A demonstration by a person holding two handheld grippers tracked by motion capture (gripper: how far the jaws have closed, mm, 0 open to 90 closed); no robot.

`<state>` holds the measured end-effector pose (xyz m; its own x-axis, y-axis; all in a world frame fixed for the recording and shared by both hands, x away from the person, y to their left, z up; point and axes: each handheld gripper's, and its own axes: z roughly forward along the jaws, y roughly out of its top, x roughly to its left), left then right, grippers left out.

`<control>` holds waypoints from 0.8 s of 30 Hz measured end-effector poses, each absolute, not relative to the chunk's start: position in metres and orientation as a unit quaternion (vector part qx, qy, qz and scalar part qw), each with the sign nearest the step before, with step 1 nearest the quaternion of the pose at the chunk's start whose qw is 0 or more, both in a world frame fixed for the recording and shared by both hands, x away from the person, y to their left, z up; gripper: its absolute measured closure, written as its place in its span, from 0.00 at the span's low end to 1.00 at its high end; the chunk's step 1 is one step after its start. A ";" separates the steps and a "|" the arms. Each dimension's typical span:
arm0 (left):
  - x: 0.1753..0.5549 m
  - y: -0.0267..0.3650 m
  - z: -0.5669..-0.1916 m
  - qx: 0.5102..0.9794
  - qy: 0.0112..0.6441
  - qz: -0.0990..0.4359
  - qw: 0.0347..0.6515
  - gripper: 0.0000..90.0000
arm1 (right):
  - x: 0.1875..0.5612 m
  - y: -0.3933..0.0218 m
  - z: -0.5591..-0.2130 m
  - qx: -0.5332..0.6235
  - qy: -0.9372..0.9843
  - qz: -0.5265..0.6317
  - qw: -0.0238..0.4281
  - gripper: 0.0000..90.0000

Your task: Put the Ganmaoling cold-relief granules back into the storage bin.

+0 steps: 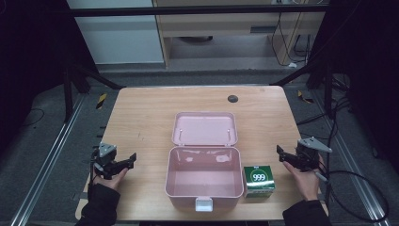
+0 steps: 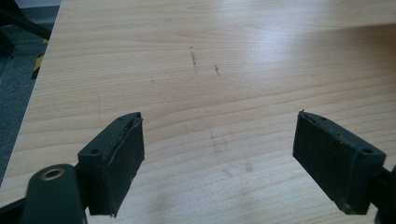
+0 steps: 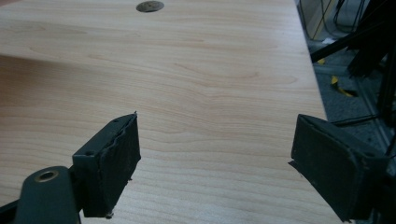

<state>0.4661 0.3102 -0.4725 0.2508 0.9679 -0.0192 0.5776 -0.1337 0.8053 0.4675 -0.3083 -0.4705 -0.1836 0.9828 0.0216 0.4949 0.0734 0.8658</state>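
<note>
**Both grippers parked beside the pink box**

On the wooden table (image 1: 141,117) sits an open pink box (image 1: 204,181), lid flipped back flat behind it, nothing visible inside. Just right of it, basically touching its side, is a small green-and-white carton (image 1: 259,181) marked 999. The left gripper (image 1: 131,159) hovers well off to the box's left, jaws spread wide over bare wood. The right gripper (image 1: 281,153) sits near the carton, a bit above and right of it, jaws spread too, nothing between them.

High camera above table (image 1: 141,108); tongs cameras close over shared wood.
</note>
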 end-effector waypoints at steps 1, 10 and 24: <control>0.467 0.311 -0.474 0.703 0.550 0.269 0.361 0.18 | 0.467 -0.308 -0.471 0.557 0.663 0.391 0.312 0.17; 0.469 0.319 -0.477 0.699 0.558 0.269 0.357 0.18 | 0.462 -0.304 -0.452 0.523 0.684 0.404 0.310 0.16; 0.470 0.319 -0.476 0.696 0.562 0.272 0.356 0.19 | 0.462 -0.299 -0.400 0.456 0.719 0.422 0.313 0.15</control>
<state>0.4700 0.3191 -0.4759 0.2217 0.9749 -0.0222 0.5875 -0.1154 0.8009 0.4618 -0.2985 -0.4001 -0.3883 0.9192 -0.0661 0.3908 0.2292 0.8915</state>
